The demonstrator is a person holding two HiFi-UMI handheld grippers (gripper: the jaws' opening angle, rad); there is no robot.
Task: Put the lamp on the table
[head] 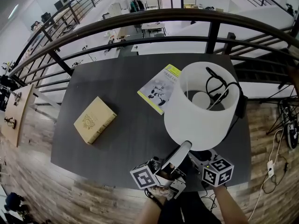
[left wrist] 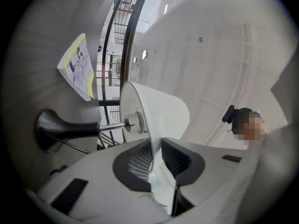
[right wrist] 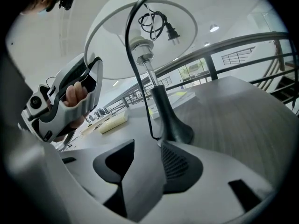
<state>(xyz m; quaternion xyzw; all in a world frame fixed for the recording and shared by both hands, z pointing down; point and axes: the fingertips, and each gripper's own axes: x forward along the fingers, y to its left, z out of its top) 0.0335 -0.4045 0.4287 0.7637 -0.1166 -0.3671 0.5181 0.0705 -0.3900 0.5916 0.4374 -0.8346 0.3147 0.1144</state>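
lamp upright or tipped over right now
Upright: in the right gripper view the lamp base stands on the table, its stem rising to the shade above; the head view looks straight down into the shade.

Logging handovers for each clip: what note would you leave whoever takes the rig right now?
Left gripper: fingers apart, rim of the white drum lamp shade between them, apparently unclamped.
Right gripper: open, empty, just short of the lamp's dark flared base.
Done: lamp appears to stand upright on the dark grey table.
Left to do: draw both grippers clear.
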